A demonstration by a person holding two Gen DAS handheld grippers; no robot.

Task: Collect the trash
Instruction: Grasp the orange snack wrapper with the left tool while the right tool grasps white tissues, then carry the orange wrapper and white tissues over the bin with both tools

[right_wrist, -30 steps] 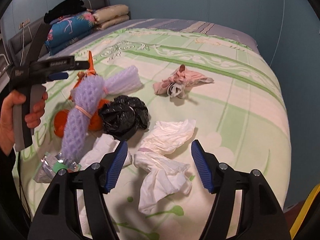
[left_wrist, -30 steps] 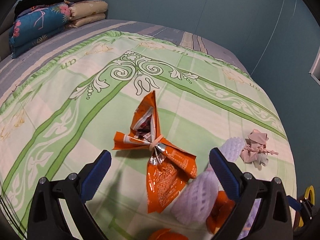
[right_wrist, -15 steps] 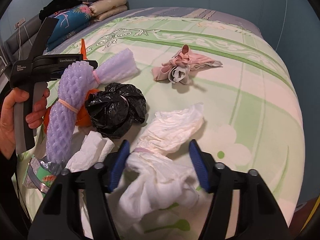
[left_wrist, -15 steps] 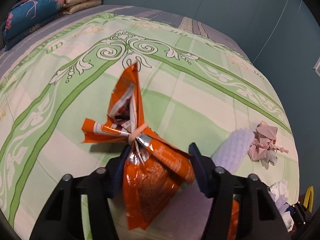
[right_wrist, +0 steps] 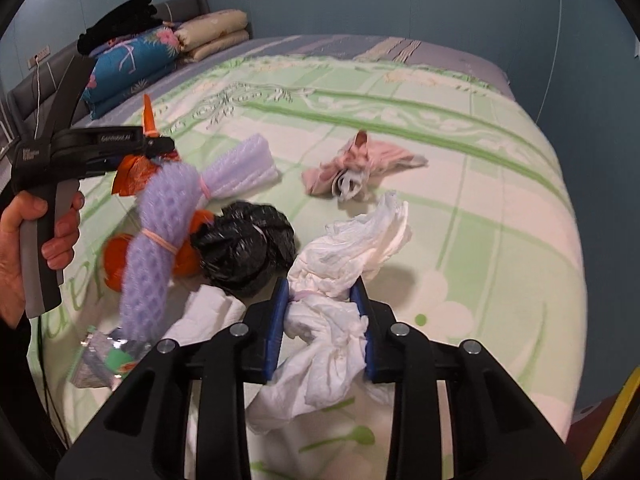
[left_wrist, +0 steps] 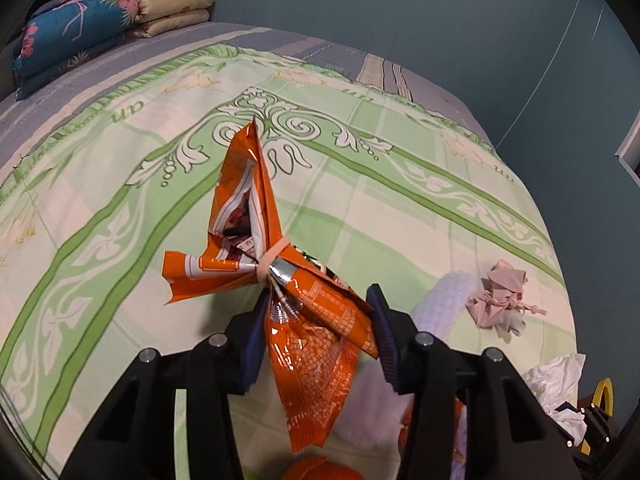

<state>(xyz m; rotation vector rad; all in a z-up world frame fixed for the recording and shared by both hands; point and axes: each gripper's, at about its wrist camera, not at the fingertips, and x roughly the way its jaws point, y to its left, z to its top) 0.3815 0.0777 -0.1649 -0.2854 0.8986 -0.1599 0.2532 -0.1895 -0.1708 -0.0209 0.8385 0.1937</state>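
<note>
Your left gripper [left_wrist: 318, 330] clamps the orange wrapper [left_wrist: 296, 280] | your right gripper [right_wrist: 322, 316] clamps the white tissue wad [right_wrist: 336, 280] | both above the bedspread [right_wrist: 500, 240]

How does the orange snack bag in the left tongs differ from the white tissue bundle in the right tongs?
The orange snack bag is glossy printed foil; the white tissue bundle is soft, plain, crumpled paper. The bag fans out stiffly; the tissue droops. Both are cinched by a band and clamped between tongs, left and right.

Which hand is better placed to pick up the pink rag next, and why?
Right, probably. The pink rag lies just ahead of the right gripper; the left gripper sits further over. Both already hold trash: white tissue and orange wrapper.
</note>
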